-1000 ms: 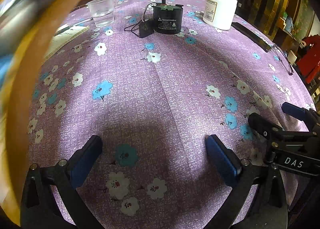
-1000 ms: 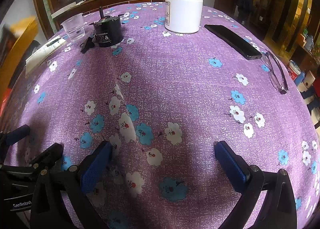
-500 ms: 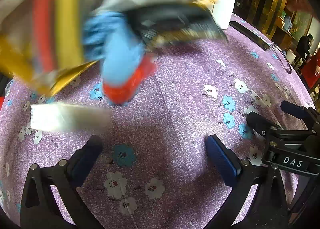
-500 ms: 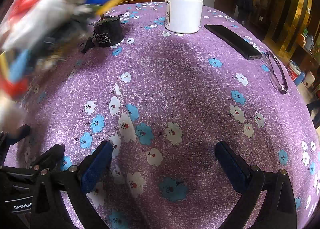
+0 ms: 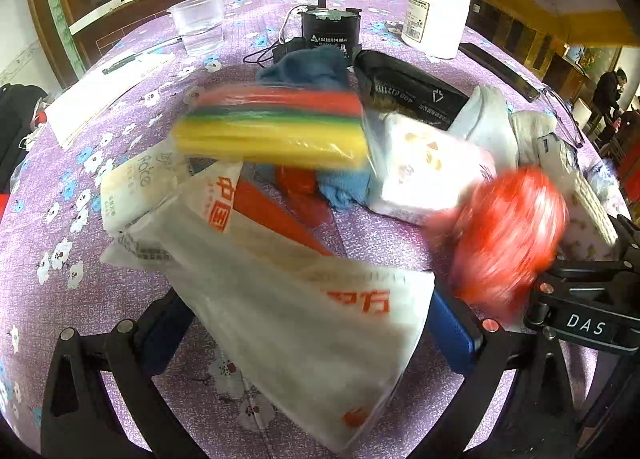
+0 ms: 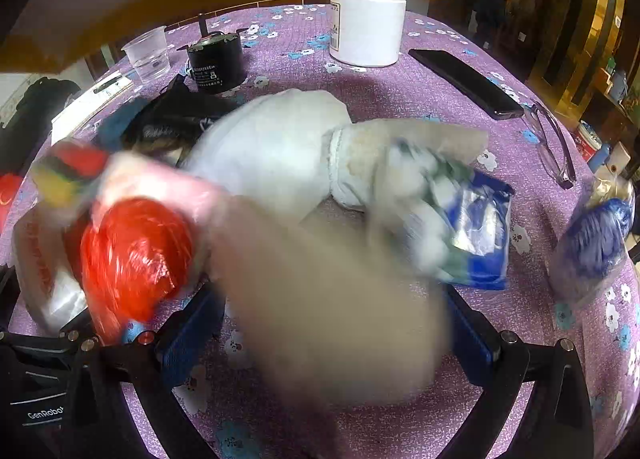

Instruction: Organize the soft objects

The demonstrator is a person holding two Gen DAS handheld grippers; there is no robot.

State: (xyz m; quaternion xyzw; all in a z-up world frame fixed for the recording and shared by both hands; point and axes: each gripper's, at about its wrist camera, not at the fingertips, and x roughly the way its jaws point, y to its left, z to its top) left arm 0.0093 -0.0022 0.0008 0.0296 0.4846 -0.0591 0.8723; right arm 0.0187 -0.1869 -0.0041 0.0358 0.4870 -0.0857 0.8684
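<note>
A heap of soft things lies on the purple flowered tablecloth (image 5: 100, 291). In the left wrist view a white plastic bag with orange characters (image 5: 300, 311) lies across my open left gripper (image 5: 310, 329), ungripped. Behind it are a red, green and yellow striped pack (image 5: 272, 127), a tissue pack (image 5: 428, 167), a blue knit (image 5: 344, 187) and a blurred red bundle (image 5: 508, 235). My right gripper (image 6: 330, 331) stands open with a blurred beige soft thing (image 6: 332, 299) between its fingers. Beyond sit a white cloth bundle (image 6: 272, 155), a blue and white packet (image 6: 472, 239) and the red bundle (image 6: 132, 255).
At the back stand a white jar (image 6: 368, 27), a black cylinder (image 6: 216, 63) and a clear cup (image 6: 148, 53). A phone (image 6: 464, 83) and glasses (image 6: 552, 143) lie on the right, papers (image 5: 104, 99) on the left. Blue yarn in a clear bag (image 6: 596, 243) sits far right.
A load of soft things came down from above onto the table, which was bare in front of the grippers a second ago. Some still blur with motion. Both grippers stayed put, open.
</note>
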